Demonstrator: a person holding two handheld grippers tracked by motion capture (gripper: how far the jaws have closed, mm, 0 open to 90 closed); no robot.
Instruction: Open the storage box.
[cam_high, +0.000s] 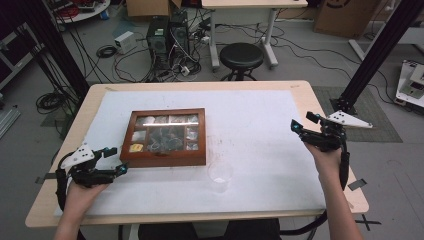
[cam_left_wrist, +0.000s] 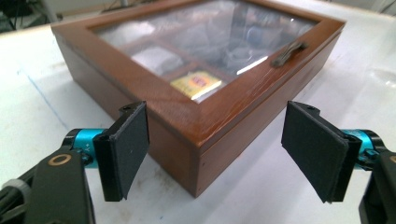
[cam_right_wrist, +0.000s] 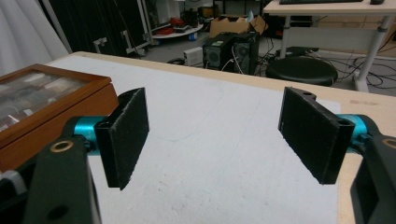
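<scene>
Table (cam_high: 300, 92): one, light wood, covered almost edge to edge by one white mat (cam_high: 260, 130); wide bare room is left on the mat right of centre. Box (cam_high: 165, 136): one, wooden, glass-lidded, divided into compartments, lid shut, set on the mat left of centre; one yellow packet (cam_left_wrist: 196, 84) is seen through the glass near its front left corner. Cup (cam_high: 220, 174): one, clear, placed just off the box's front right corner. Left gripper (cam_high: 120, 160): one, jaws spread wide, nothing held, aimed at the box's near corner, just short of it. Right gripper (cam_high: 302, 121): one, jaws wide apart, empty, held above the mat's right edge, well apart from the box.
</scene>
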